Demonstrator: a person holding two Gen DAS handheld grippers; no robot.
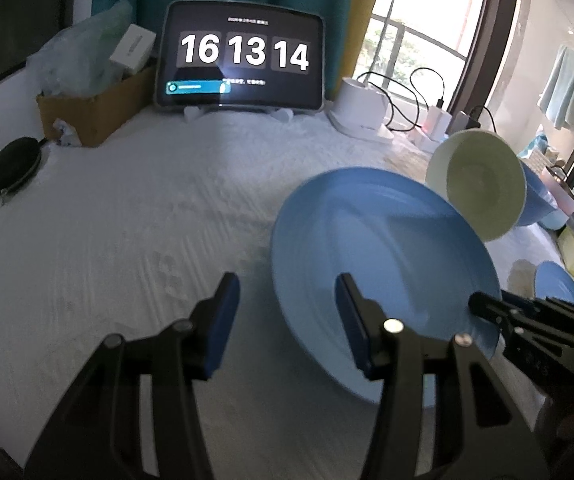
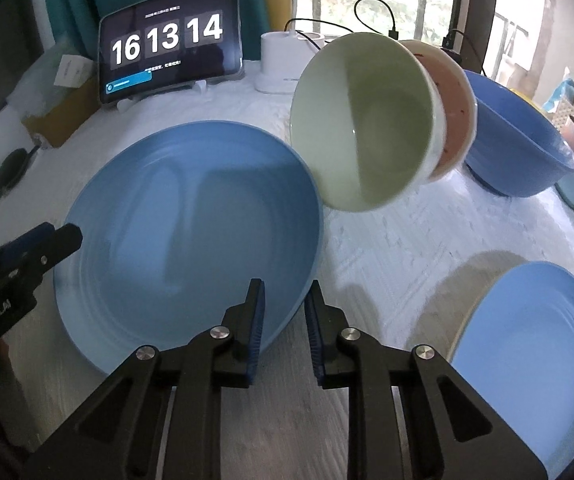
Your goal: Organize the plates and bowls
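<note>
Nearest the near edge of the table point(image 2: 387, 248), the right tool point(image 2: 285, 292) is clamped on the near right rim of the large blue plate point(image 2: 191, 220), one pad over the plate's face and the other outside it. The plate sits tilted, its held side apparently raised off the white cloth, which suggests it is being lifted for stacking. The left tool point(image 1: 287, 284) stands half spread at the plate's left rim. It grasps nothing, and contact with the rim cannot be confirmed; it appears positioned to steady or take over the plate. At the near right corner lies a second blue plate point(image 2: 535, 360), well apart from the first and, in my judgement, the likely stacking spot, with bare cloth between the two. Beyond the held plate, a green bowl point(image 2: 363, 120) rests on its side, nested in a pink bowl point(image 2: 455, 112), and both lean toward a big blue bowl point(image 2: 519, 148) by the right edge. The green bowl's rim lies just beside the plate's far rim and could be knocked if the plate swings. Along the far edge stand a tablet point(image 2: 171, 40) showing a clock, a white stand point(image 2: 283, 60) with cables, and a cardboard box point(image 1: 95, 108). A black pouch point(image 1: 15, 164) lies at the left edge.
</note>
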